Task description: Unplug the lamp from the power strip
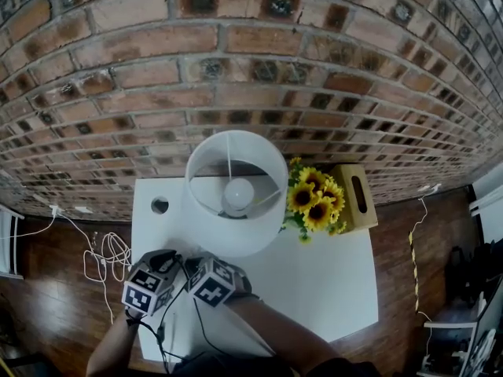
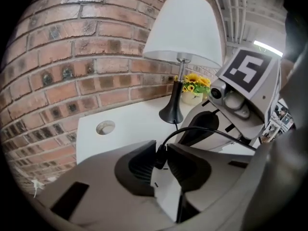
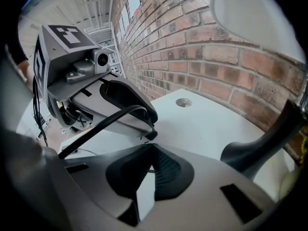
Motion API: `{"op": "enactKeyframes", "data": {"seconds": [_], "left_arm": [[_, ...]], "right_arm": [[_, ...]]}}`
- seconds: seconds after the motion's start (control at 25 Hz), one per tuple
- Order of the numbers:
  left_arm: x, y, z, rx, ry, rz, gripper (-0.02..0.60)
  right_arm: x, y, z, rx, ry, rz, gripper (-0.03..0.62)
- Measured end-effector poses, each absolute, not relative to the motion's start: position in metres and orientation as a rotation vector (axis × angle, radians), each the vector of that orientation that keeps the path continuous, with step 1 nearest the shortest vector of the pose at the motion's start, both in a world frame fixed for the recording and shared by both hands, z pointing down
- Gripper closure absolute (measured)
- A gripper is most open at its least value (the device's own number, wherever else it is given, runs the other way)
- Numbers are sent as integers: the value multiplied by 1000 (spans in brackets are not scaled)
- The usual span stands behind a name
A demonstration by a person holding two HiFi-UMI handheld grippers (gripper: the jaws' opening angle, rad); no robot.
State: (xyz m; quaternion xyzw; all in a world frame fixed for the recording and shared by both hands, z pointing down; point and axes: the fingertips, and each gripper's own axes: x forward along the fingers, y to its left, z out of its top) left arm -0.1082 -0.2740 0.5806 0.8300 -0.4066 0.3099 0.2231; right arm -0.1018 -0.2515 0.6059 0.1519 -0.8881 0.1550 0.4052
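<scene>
**A:** What did the left gripper (image 2: 161, 149) have hold of?

**B:** The lamp's black plug (image 2: 159, 159). Its jaws stood partly closed, with the pads against either side of the plug, just where it sat in the white power strip (image 2: 165, 191). I'd judge that was so the pull would come on the plug's body rather than on the cord (image 2: 197, 128), which looped away to the right.

**A:** And the right gripper (image 3: 148, 150)?

**B:** Its jaws were drawn in on a white block between them, the tips almost meeting beyond it. I took that block for the same strip. It was probably a brace, so the strip wouldn't lift with the plug. Both tools pointed steeply down, with their tips just beside each other.

**A:** So the plug wasn't out?

**B:** It looked seated, and no prongs showed.

**A:** Could the head view confirm any of that?

**B:** No. There the marker cubes (image 1: 212, 283) covered the jaws, plug and strip. What it gave instead was the layout. The grippers were at the near left of the table (image 1: 314, 281). The lamp (image 1: 232, 238) stood behind them by the brick wall (image 1: 251, 77), with sunflowers (image 1: 313, 203) beside it.

**A:** What did the gripper views add?

**B:** The left one showed the lamp's dark base (image 2: 172, 113) with a thin cord dropping from it. The right one showed the left gripper's tip from the side, with the cord arching off it.
</scene>
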Motion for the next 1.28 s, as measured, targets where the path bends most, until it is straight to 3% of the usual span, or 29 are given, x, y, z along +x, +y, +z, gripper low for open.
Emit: {"op": "enactKeyframes", "data": {"seconds": [0.36, 0.44, 0.56, 1.28], "left_arm": [[-122, -278, 583, 2244, -1147, 735, 505], [-123, -282, 577, 2232, -1152, 711, 542], [-120, -282, 577, 2309, -1120, 821, 541], [-123, -282, 572, 2236, -1147, 654, 545]], "right_arm": [[-105, -254, 606, 392, -2258, 431, 588], [-106, -254, 606, 397, -2263, 439, 589], [-105, -253, 605, 393, -2266, 447, 589], [-105, -256, 604, 415, -2273, 503, 589]]}}
